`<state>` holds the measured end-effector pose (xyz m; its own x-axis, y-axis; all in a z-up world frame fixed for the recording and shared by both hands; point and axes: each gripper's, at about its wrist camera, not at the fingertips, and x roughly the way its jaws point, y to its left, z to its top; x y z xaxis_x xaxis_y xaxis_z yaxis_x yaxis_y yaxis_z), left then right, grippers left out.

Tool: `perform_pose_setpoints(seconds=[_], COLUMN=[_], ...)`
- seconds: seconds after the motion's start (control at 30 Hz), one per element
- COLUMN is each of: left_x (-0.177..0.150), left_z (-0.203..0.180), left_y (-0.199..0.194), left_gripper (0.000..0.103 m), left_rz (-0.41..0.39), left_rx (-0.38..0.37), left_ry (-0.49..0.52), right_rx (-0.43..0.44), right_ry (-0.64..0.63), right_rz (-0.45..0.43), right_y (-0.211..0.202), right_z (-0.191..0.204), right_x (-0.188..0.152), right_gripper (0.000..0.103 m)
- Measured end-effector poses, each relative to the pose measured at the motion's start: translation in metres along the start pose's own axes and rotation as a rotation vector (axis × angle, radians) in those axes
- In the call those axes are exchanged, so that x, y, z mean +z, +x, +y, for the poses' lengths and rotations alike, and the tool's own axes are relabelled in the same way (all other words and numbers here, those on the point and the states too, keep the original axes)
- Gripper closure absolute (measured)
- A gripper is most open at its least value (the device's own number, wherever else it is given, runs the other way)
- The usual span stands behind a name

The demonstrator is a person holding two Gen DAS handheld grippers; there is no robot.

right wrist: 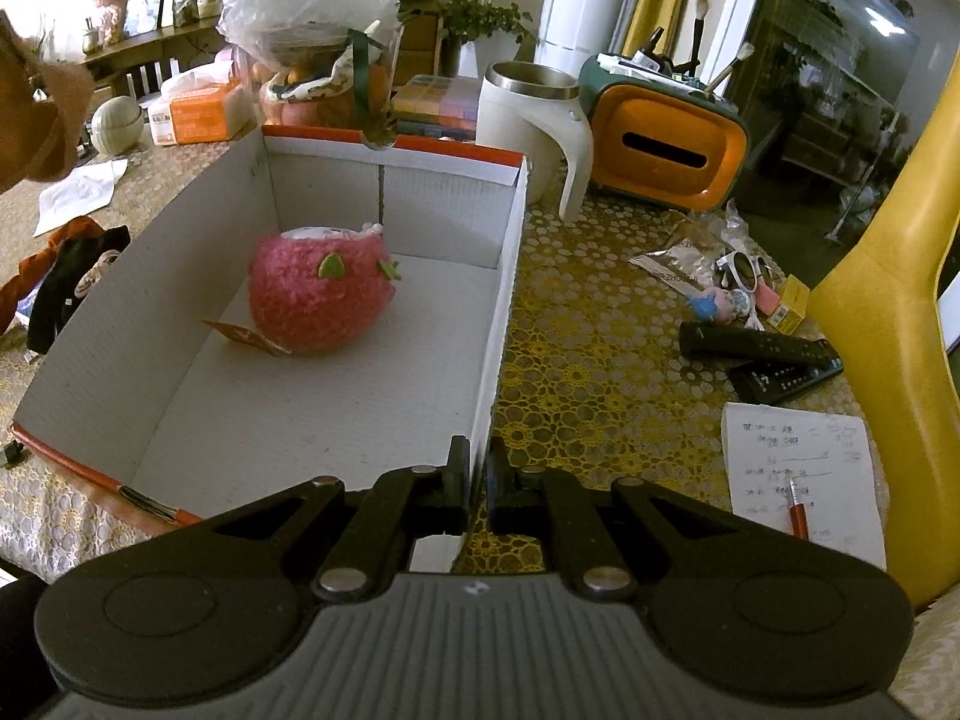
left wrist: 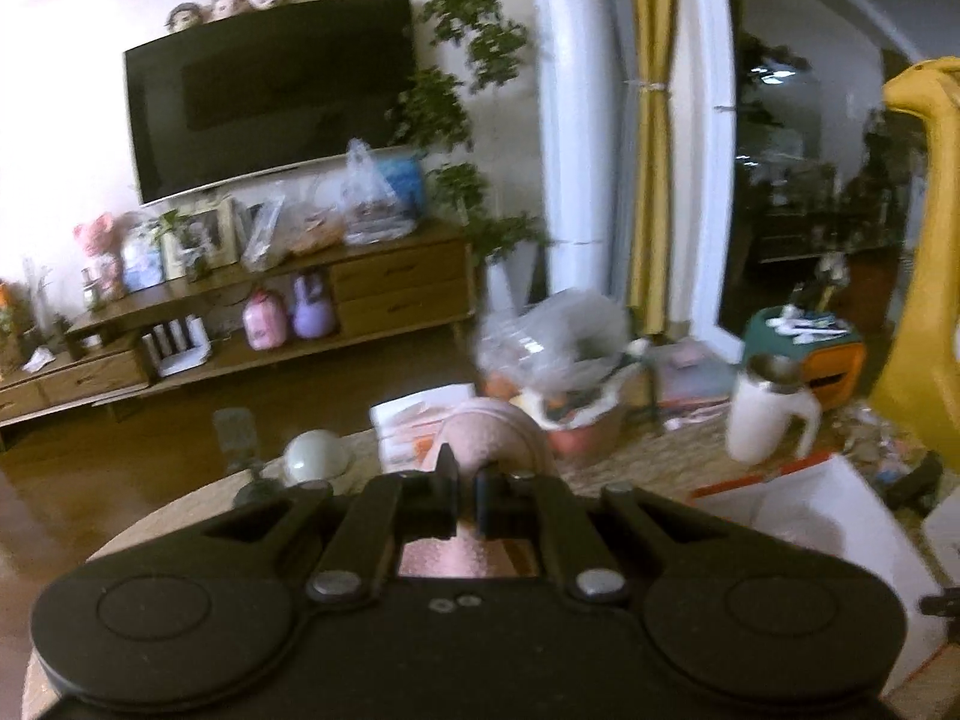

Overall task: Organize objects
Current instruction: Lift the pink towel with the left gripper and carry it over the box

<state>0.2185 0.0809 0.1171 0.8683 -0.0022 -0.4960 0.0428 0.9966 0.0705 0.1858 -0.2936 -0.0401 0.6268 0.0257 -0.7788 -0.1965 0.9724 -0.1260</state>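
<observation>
A pale pink soft item (left wrist: pixel 486 426) is held in the closed jaws of the left gripper (left wrist: pixel 463 495), raised above the table (right wrist: pixel 600 324); what it is cannot be told, since blur and the gripper body hide most of it. The carrying step appears to be in hand: next, the item would have to be brought over the white cardboard box (right wrist: pixel 384 192) and released beside the pink knitted toy (right wrist: pixel 321 291) already lying inside. The box's near right wall is pinched by the shut jaws of the right gripper (right wrist: pixel 477 483), apparently to steady it. The box is cut off in the left view.
</observation>
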Motion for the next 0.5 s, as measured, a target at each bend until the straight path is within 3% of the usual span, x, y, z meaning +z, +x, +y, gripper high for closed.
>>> perform_pose_setpoints(seconds=[0.5], left_x=[0.014], left_z=[-0.114], left_y=[-0.016], left_gripper=[0.100], left_rz=[-0.037], left_rx=[-0.303], left_ry=[0.092], right_rx=[-0.001], right_ry=[0.002], right_rz=[-0.001], right_y=[0.000], right_z=[0.000], right_x=[0.001], right_gripper=[0.098])
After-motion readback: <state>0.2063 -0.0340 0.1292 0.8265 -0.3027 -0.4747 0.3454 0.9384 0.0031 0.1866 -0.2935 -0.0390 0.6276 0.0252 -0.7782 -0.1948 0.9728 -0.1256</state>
